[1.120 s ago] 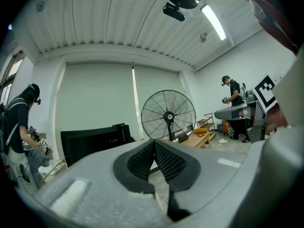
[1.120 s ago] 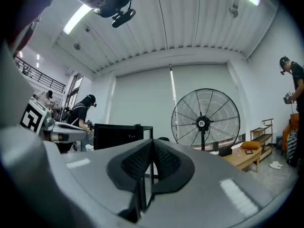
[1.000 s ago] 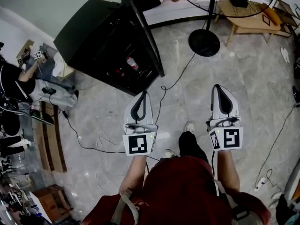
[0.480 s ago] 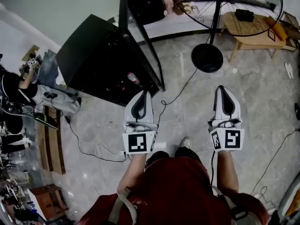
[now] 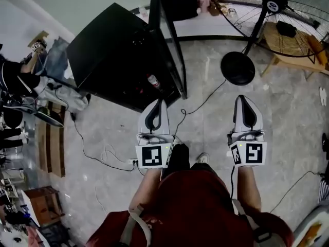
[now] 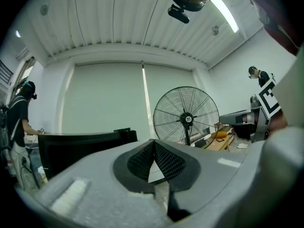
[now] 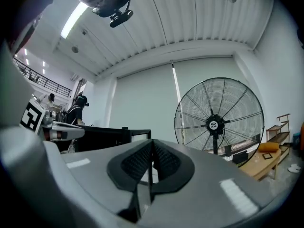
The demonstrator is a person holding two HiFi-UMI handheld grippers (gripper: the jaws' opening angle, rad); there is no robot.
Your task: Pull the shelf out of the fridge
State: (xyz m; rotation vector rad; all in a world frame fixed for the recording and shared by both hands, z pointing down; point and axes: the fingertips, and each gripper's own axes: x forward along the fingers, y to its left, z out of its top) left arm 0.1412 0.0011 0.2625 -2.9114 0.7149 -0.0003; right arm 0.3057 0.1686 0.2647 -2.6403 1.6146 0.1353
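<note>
A black fridge [image 5: 105, 45] stands on the floor ahead and to my left, its glass door [image 5: 169, 40] swung open. Inside, a bottle [image 5: 152, 80] lies on a dark shelf that is hard to make out. My left gripper [image 5: 157, 103] hovers just short of the fridge's open front, shut and empty. My right gripper [image 5: 245, 99] hangs level with it over bare floor, also shut on nothing. In the left gripper view the closed left gripper [image 6: 153, 144] points past the fridge [image 6: 80, 148]. The right gripper view shows the right gripper [image 7: 152, 144] closed, with the fridge [image 7: 107, 137] at the left.
A big floor fan [image 5: 267, 4] on a round base [image 5: 237, 68] stands ahead right, beside a low wooden table [image 5: 295, 45]. Cables [image 5: 198, 104] trail over the tiled floor near the fridge. A person [image 5: 13, 81] and clutter are at the left.
The fridge and fan have slid right in the head view as the person stepped nearer. Both grippers keep the same pose and stay shut.
</note>
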